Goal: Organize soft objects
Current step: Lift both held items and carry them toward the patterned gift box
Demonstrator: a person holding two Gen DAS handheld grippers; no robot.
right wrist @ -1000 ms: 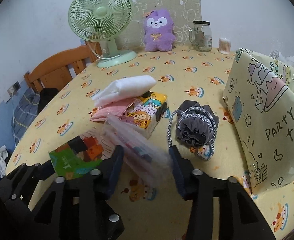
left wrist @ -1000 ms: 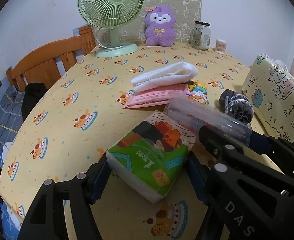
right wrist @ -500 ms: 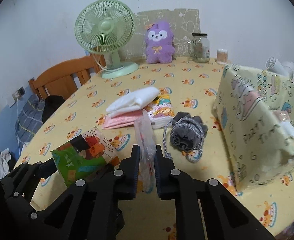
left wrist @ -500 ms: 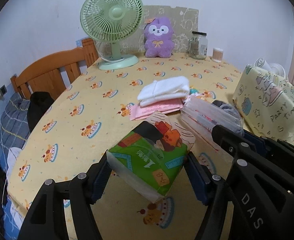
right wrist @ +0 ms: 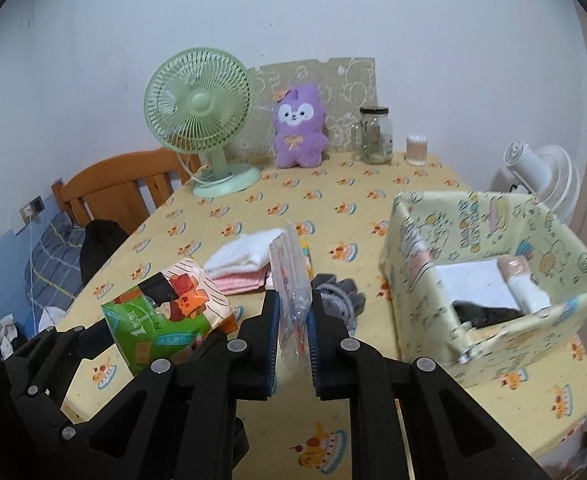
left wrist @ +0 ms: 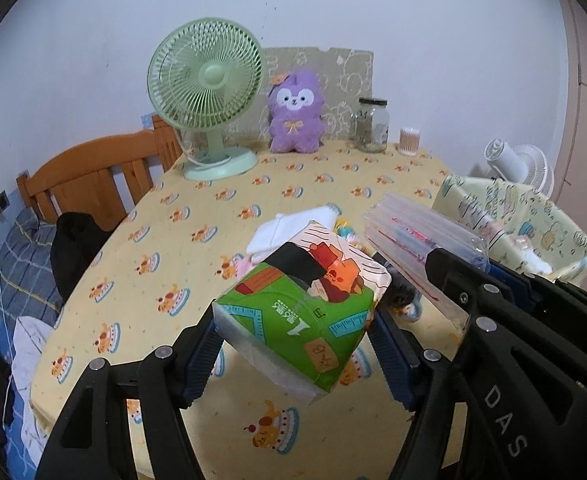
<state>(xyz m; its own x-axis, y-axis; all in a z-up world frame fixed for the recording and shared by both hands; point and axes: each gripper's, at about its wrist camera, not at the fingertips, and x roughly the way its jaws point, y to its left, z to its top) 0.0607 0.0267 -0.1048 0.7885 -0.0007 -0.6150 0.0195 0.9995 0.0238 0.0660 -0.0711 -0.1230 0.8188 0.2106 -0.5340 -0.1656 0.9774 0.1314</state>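
Observation:
My left gripper (left wrist: 295, 354) is shut on a green and orange tissue pack (left wrist: 305, 300), held clear above the yellow tablecloth. My right gripper (right wrist: 293, 328) is shut on a flat clear plastic pouch (right wrist: 291, 276) with red and blue print, standing on edge between the pads. The same pouch (left wrist: 417, 240) shows at the right of the left wrist view, and the tissue pack (right wrist: 165, 312) at the left of the right wrist view. A pale yellow fabric bin (right wrist: 489, 280) stands at the right, with white and dark items inside. Folded white and pink cloths (right wrist: 245, 264) and a grey drawstring bag (right wrist: 339, 296) lie on the table.
At the back of the table stand a green fan (right wrist: 201, 120), a purple plush (right wrist: 299, 132), a glass jar (right wrist: 375, 136) and a cotton swab tub (right wrist: 416, 150). A wooden chair (right wrist: 121, 188) stands at the left edge, a white fan (right wrist: 541, 176) beyond the right edge.
Both grippers have risen with their loads. The right jaws closed on the clear pouch and flattened it upright. The inside of the fabric bin has come into view.

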